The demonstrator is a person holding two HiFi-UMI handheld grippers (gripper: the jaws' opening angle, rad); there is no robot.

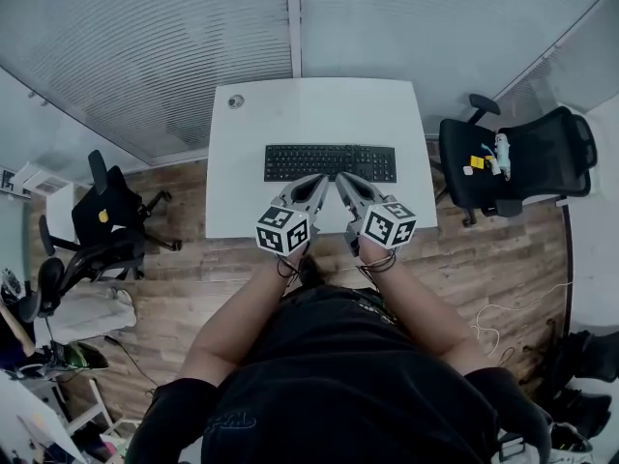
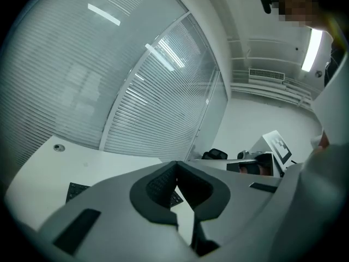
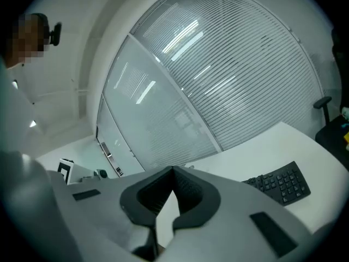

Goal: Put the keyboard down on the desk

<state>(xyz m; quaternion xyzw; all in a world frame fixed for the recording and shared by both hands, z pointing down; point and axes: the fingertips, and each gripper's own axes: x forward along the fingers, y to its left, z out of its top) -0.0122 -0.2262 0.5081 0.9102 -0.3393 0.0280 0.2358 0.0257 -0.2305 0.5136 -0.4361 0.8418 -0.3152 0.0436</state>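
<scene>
Black-shirted person's bare forearms reach forward from torso, wrists close together. Long black computer keyboard (image 1: 330,162) lies flat on white rectangular desk (image 1: 290,114), centred, parallel to near edge, held by neither gripper. Left gripper (image 1: 315,183) and right gripper (image 1: 342,182) angle inward toward each other, tips over desk near keyboard's front edge, marker cubes tilted outward. Left gripper view: jaws pressed together, nothing between. Right gripper view: same, pads meeting, empty. Black mesh office chair (image 1: 527,158) right of desk, wooden plank floor (image 1: 484,259) beneath.
</scene>
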